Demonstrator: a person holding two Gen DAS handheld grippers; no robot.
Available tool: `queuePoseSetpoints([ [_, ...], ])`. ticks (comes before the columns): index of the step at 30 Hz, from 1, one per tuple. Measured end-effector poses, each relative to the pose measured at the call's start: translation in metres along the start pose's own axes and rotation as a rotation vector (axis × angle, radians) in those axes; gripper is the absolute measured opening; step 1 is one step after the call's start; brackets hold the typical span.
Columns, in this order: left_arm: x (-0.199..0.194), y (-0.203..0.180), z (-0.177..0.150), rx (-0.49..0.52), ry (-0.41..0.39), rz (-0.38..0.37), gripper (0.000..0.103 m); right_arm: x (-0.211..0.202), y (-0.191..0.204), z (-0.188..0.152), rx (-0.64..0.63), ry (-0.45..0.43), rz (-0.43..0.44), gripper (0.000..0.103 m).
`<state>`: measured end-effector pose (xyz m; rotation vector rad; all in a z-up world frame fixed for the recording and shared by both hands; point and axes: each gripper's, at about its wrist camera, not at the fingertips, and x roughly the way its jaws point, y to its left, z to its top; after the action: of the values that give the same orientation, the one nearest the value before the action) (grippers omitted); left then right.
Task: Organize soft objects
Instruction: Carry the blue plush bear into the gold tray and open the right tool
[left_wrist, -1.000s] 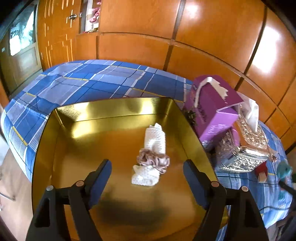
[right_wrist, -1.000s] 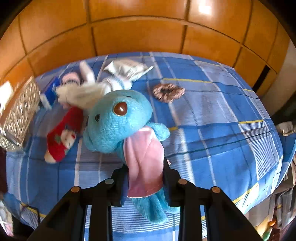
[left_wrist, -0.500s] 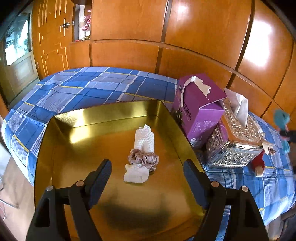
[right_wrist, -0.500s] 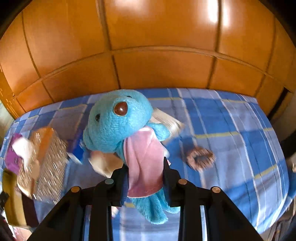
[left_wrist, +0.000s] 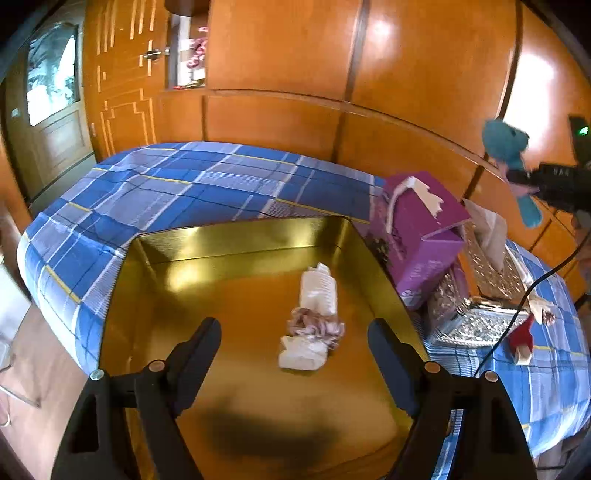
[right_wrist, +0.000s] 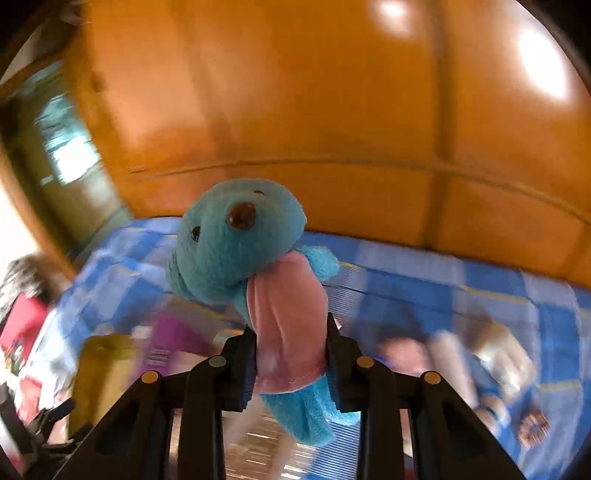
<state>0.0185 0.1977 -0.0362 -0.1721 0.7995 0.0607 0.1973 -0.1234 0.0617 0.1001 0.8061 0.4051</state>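
Left tongs (left_wrist: 294, 354) hover with jaws apart, nothing between them, above the gold tray (left_wrist: 236, 236) on the bed (left_wrist: 184, 184). In the tray, straight ahead of these tongs, lies a white rolled cloth (left_wrist: 314, 321) with a pink scrunchie (left_wrist: 316, 328) around its middle; its long axis runs away from the camera, tilted slightly right. Just right of the tray: purple tissue box (left_wrist: 417, 236), then a silver glittery tissue holder (left_wrist: 480, 295). Far right in the left wrist view, the blue plush toy (left_wrist: 508, 147) hangs in the air, well apart from the tray and above the boxes.

Right tongs (right_wrist: 290, 354) are clamped on the plush toy (right_wrist: 258, 258) at its pink belly, head up, legs hanging below the jaws. Background is blurred; the gold tray (right_wrist: 99, 369) shows low left of the toy, past the purple box (right_wrist: 173, 339). Likely next: carry the toy left and down into the tray. The right hand has it; the left is nearer the tray but empty.
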Motion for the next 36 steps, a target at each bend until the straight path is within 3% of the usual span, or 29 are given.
queuePoseSetpoints([
  [6,-0.01,0.021,0.002,-0.055,-0.029,0.052,0.083,0.003,0.099,-0.012,-0.266,0.004,0.241,0.031],
  [10,-0.02,0.047,0.007,-0.131,-0.062,0.108,0.084,0.01,0.146,-0.046,-0.392,0.085,0.252,0.031],
  [13,-0.028,0.067,0.01,-0.18,-0.094,0.168,0.085,0.019,0.157,-0.073,-0.399,0.153,0.238,0.032],
  [19,-0.038,0.079,0.012,-0.194,-0.135,0.223,0.089,0.032,0.18,-0.123,-0.391,0.278,0.301,0.032],
  [22,-0.042,0.077,0.012,-0.181,-0.151,0.225,0.089,0.048,0.197,-0.135,-0.413,0.318,0.289,0.032],
  [31,-0.043,0.067,0.013,-0.133,-0.173,0.244,0.092,0.106,0.214,-0.11,-0.322,0.324,0.175,0.034],
  [36,-0.04,0.066,0.011,-0.125,-0.162,0.245,0.092,0.139,0.221,-0.106,-0.286,0.347,0.133,0.043],
])
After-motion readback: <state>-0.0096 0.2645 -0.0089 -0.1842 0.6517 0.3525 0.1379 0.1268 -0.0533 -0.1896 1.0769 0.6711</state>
